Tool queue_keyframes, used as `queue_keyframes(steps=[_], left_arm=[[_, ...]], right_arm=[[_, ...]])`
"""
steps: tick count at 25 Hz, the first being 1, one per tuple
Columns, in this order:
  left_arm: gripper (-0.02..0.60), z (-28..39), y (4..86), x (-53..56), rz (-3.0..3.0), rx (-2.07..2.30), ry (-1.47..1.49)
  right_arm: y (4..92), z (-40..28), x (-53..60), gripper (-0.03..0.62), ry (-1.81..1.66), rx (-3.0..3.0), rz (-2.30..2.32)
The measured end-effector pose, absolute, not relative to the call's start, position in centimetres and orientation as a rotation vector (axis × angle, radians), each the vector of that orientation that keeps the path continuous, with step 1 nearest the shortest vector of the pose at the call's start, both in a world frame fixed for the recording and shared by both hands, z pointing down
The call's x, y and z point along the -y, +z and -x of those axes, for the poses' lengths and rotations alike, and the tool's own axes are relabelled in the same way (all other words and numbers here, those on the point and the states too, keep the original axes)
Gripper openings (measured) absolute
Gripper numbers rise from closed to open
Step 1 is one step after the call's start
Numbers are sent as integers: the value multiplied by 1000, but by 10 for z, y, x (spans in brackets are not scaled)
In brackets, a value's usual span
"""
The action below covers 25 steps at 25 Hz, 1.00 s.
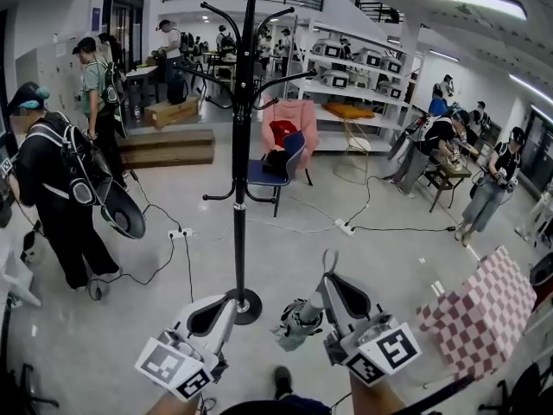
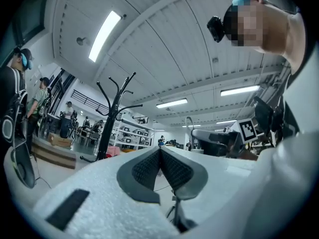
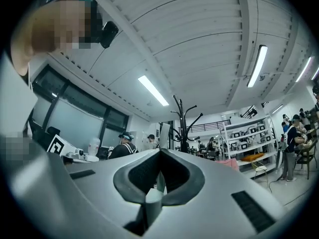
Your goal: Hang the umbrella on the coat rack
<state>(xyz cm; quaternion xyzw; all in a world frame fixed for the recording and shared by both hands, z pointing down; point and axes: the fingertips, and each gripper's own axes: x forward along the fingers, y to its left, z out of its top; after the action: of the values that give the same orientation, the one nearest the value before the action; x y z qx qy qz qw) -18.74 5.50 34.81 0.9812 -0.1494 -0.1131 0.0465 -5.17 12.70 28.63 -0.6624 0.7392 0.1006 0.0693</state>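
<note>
The black coat rack (image 1: pixel 244 145) stands on the floor straight ahead, its round base (image 1: pixel 243 305) just beyond my grippers. It also shows as the coat rack (image 2: pixel 112 118) in the left gripper view and the coat rack (image 3: pixel 184 123) in the right gripper view. My right gripper (image 1: pixel 329 277) is shut on the umbrella: a pale strip (image 3: pixel 154 195) sits between the jaws (image 3: pixel 159 153). The folded grey-green umbrella (image 1: pixel 298 320) hangs below that gripper, and a thin loop (image 1: pixel 329 259) rises above its tip. My left gripper (image 1: pixel 231 300) (image 2: pixel 159 151) is shut with nothing in it, close to the rack's base.
A blue chair (image 1: pixel 275 168) with dark things on it stands behind the rack. Cables and a power strip (image 1: pixel 345 228) lie on the floor. A person in black (image 1: pixel 60 197) stands at the left; others sit at the right. A red-checked cloth (image 1: pixel 484 309) lies at the lower right.
</note>
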Motion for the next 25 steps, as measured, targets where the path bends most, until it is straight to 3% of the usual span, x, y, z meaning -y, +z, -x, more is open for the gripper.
queue_keyframes(steps=[25], left_arm=[[11, 56, 323, 46, -2987, 654, -290]], right_arm=[[270, -72, -13, 9, 310, -2330, 1810]])
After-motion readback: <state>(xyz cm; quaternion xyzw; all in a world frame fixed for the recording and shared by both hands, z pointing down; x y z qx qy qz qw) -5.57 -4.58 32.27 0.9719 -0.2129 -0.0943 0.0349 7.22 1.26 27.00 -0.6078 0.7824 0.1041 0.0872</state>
